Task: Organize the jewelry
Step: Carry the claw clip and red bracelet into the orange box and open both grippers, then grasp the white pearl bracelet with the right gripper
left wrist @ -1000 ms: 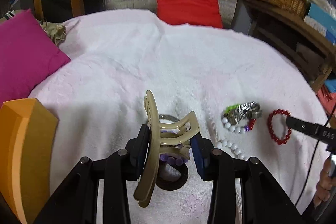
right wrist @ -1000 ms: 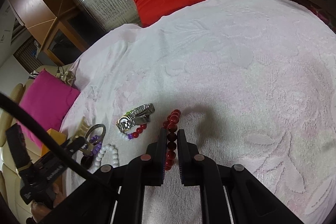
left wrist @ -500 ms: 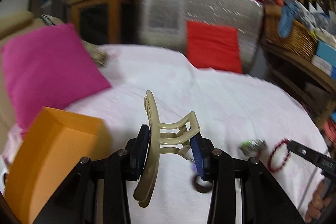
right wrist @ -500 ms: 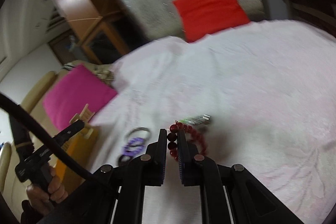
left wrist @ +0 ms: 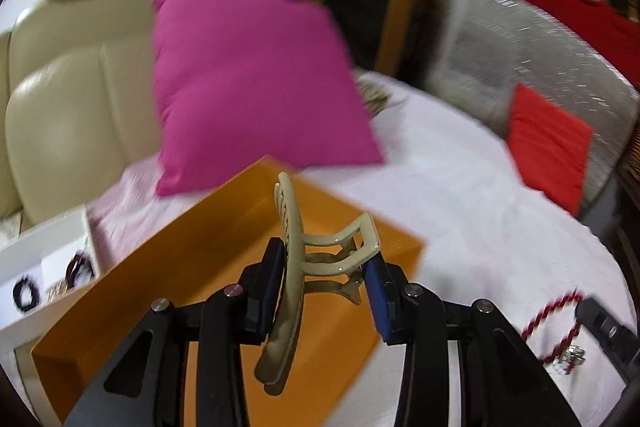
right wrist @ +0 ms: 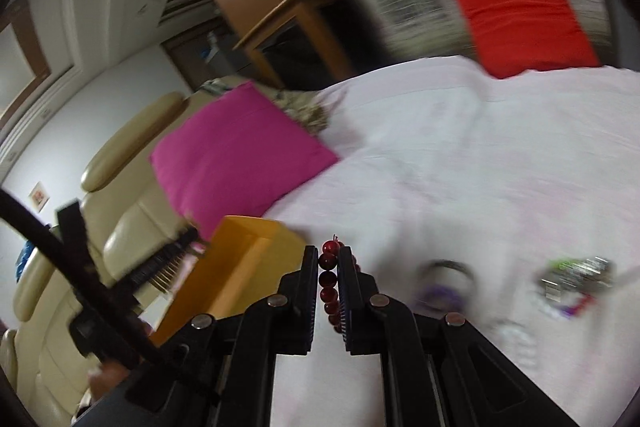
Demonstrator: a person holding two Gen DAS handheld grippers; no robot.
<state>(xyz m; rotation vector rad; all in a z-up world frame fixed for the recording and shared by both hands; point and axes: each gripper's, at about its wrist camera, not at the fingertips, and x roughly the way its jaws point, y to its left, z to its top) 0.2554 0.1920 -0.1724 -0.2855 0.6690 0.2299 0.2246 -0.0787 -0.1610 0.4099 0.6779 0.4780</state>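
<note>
The left gripper (left wrist: 326,283) is closed on a beige hair clip (left wrist: 294,267); its two blue pads press the clip from both sides, and the gap between them is only as wide as the clip. The clip stands nearly upright between the fingers, with its long curved side on the left and its open frame on the right. It hangs in the air above an orange box (left wrist: 224,267), which lies on a white cloth (left wrist: 460,195). To the left of the orange box there is a white tray (left wrist: 44,247) with some dark rings in it, but these are too blurred to name. Behind the orange box a pink cushion (left wrist: 248,87) leans against a cream sofa (left wrist: 60,99), and farther to the right of the box a red cushion (left wrist: 548,155) stands at the far edge of the cloth. The right gripper (right wrist: 329,291) is almost fully closed on a red bead bracelet (right wrist: 328,281); the beads run in a line in the narrow gap between the fingers. This bracelet is held in the air just to the right of the orange box (right wrist: 240,267). Well to the right of the box, on the cloth, lie a purple ring-shaped thing (right wrist: 442,293) and a silver watch (right wrist: 576,277), both blurred.
</note>
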